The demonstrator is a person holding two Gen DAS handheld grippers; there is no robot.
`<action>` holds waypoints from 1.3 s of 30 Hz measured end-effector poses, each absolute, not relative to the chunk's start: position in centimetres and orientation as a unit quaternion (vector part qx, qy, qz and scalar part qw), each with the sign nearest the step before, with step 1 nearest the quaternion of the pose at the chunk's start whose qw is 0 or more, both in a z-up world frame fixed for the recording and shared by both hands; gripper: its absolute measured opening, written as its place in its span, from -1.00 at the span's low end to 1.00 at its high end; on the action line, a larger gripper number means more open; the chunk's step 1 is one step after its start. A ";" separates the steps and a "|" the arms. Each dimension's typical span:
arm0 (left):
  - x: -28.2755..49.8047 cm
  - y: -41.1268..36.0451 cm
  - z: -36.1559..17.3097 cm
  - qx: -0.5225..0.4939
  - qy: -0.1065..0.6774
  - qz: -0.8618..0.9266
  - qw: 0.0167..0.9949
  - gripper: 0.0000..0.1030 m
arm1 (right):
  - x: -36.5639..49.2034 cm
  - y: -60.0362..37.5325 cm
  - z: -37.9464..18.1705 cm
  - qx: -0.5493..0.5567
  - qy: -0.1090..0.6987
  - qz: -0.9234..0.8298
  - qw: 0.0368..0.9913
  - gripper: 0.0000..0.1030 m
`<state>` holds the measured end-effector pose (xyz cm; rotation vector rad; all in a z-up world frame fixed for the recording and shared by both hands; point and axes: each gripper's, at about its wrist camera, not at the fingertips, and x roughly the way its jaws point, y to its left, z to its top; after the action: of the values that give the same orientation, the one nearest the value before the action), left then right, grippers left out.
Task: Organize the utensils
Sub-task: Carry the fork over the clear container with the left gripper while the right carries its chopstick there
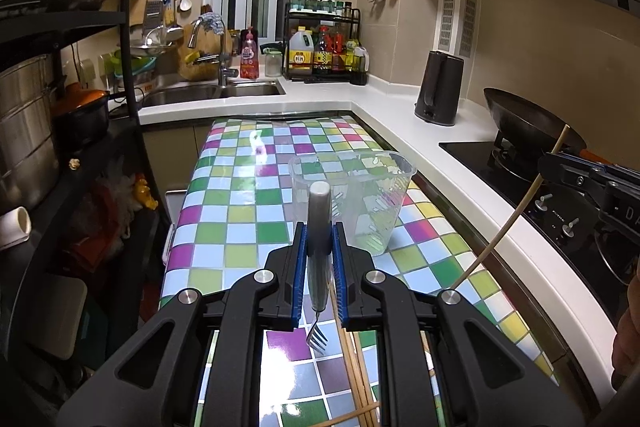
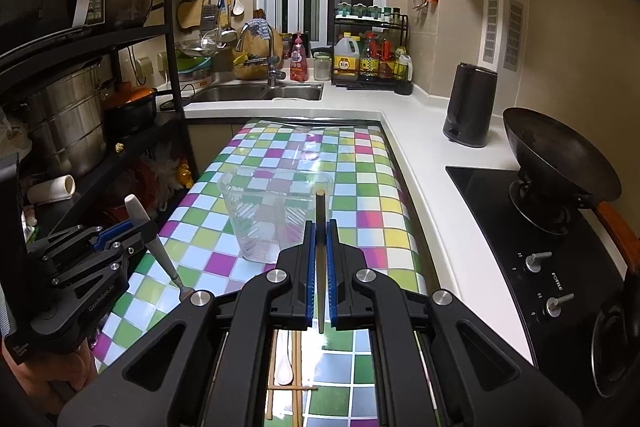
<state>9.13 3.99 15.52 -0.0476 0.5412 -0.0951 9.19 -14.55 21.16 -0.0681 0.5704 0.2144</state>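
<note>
two grippers are loaded at once, and that is where the trouble could start. the left gripper (image 1: 320,247) pinches a fork (image 1: 319,239) by its thick grey handle, tines hanging down on the near side of the clear plastic cup (image 1: 352,203). the right gripper (image 2: 320,239) is pressed tight on a single chopstick (image 2: 321,267), which stands almost upright just in front of the same cup.

the cup sits empty on the checkered tablecloth (image 1: 240,211), light and tall, so a nudge from either tool on its rim could tip it or slide it away. both loads aim at one opening, and the long chopstick could cross the fork and knock it.

the chopstick is thin and smooth; held at one spot, it could pivot in the pads and miss the cup.

more chopsticks (image 2: 296,379) and a white spoon (image 2: 284,363) lie on the cloth nearer than the cup, under the grippers, where a low pass could scatter them.
</note>
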 end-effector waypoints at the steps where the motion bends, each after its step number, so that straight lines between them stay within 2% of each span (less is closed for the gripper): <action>1: 9.3 4.1 15.8 -0.023 0.269 -0.047 0.962 -0.75 | 9.3 -14.5 21.4 -0.031 0.280 0.106 0.953 -0.90; 16: 11.4 6.2 19.5 -0.036 0.280 -0.055 0.958 -0.75 | 11.0 -14.8 26.8 -0.019 0.237 0.117 0.964 -0.90; 27: 14.5 9.6 25.5 -0.082 0.224 -0.077 0.968 -0.76 | 14.2 -14.7 33.1 0.001 0.174 0.119 0.978 -0.90; 34: 18.0 8.5 27.3 -0.105 0.193 -0.097 0.971 -0.76 | 17.8 -13.0 32.0 0.010 0.187 0.132 0.973 -0.90; 39: 21.4 7.3 25.2 -0.112 0.196 -0.103 0.969 -0.76 | 20.6 -12.2 28.9 0.015 0.216 0.141 0.966 -0.90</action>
<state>21.40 7.29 25.23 -0.2259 0.3962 -0.2077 20.64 -12.21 28.86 0.0308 0.4363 0.2846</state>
